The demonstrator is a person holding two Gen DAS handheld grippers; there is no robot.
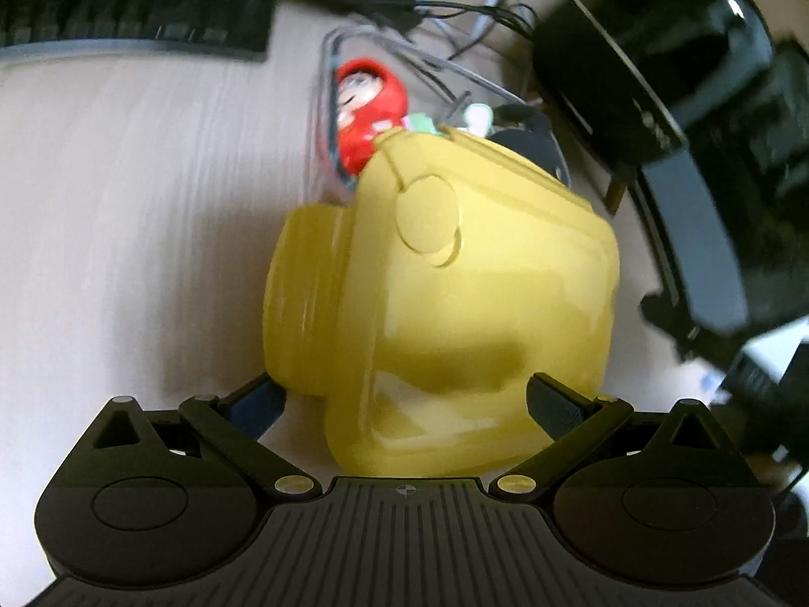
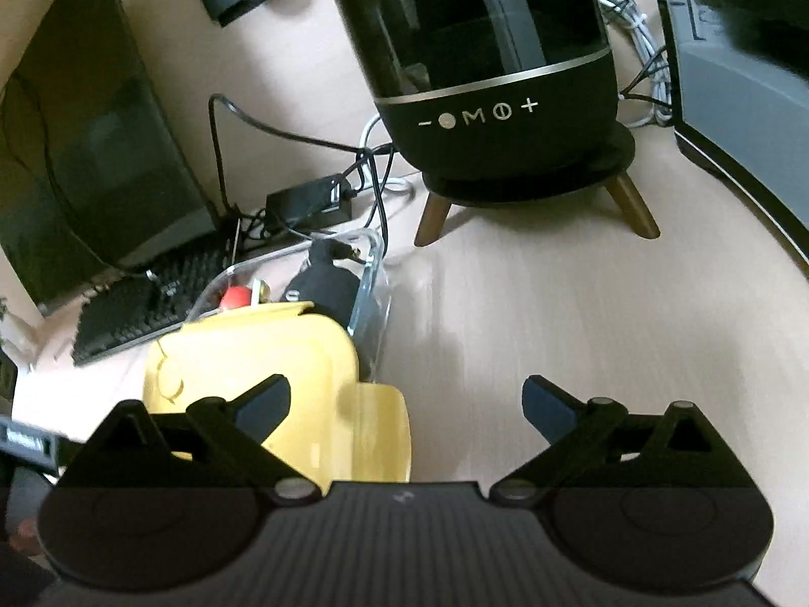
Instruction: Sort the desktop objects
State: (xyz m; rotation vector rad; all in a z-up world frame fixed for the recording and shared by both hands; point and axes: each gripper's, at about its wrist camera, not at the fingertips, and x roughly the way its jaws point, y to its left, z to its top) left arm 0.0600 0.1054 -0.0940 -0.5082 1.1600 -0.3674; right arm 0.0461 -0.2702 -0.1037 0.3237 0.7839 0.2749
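A pale wood-grain desk (image 2: 531,313) carries the scene, crowded at its far side with dark electronics and loose cables.

In the left wrist view, the left tongs (image 1: 404,394) stand wide apart with a yellow plastic camera-shaped toy (image 1: 440,293) between them. The toy fills the gap, its round lens barrel sticking out toward the left finger and a round button on its upper face. The blue pads (image 1: 553,404) lie at its lower corners, but the blur hides whether they press on it, so a grip cannot be told. Just beyond the toy, ahead of the tongs, sits a clear plastic tray (image 1: 323,101) holding a red round doll (image 1: 364,111), some small pale pieces and a dark object. Far ahead to the left lies a black keyboard (image 1: 136,0); to the right looms the black body of the other gripper.

In the right wrist view, the right tongs (image 2: 407,404) are spread to nearly their full width and hold nothing; bare desk lies between the fingers. The yellow toy (image 2: 253,354) sits just past the left finger, overlapped by that fingertip, with the clear tray (image 2: 371,273) directly behind it. Farther ahead stands a black rounded appliance (image 2: 485,50) on a disc with wooden legs, its front marked with minus, M, power and plus symbols. A small black hub (image 2: 311,202) with tangled cables lies ahead left, near a dark monitor (image 2: 101,152).
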